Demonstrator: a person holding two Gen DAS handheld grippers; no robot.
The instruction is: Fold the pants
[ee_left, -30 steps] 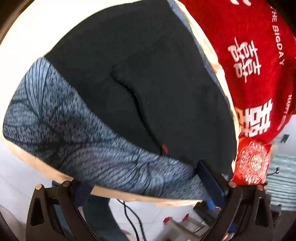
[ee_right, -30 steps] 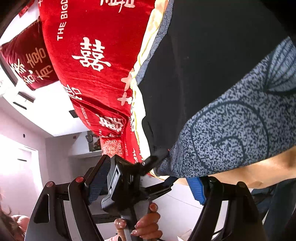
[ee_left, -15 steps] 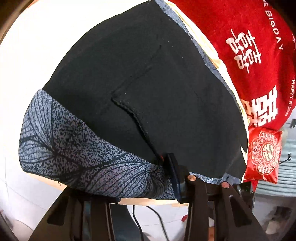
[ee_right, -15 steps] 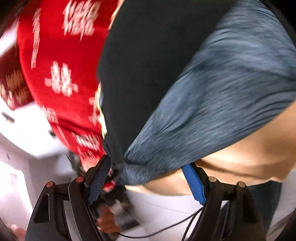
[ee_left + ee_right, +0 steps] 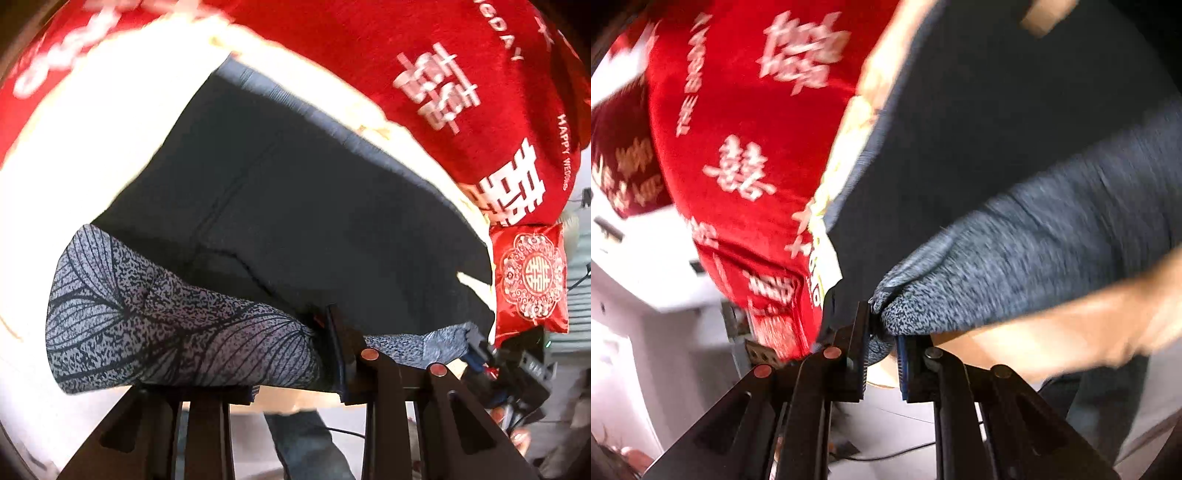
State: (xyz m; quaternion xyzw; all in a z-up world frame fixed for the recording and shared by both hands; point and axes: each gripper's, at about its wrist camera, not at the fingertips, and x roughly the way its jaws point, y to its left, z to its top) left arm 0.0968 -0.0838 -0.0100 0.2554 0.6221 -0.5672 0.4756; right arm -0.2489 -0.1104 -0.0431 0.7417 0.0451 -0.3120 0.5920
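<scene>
Both claws have closed since earlier, the left claw (image 5: 295,354) and right claw (image 5: 882,343) pinching the soft, limp pants (image 5: 314,206) at the patterned hem.

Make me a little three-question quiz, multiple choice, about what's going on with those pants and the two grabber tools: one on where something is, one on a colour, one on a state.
1. Where is the small red cushion in the left wrist view?
A. On top of the pants
B. At the right, beyond the pants' edge
C. Between the jaws

2. What colour is the main body of the pants?
A. Black
B. Yellow
C. Red

3. What state is the right gripper in?
A. Wide open, away from the cloth
B. Closed on the patterned grey band
C. Holding a cushion

Answers:
1 B: it sits right of the pants, below the red blanket.
2 A: the large panel is black; only the band is grey.
3 B: its jaws pinch a fold of that band; the left gripper also clamps it.
</scene>
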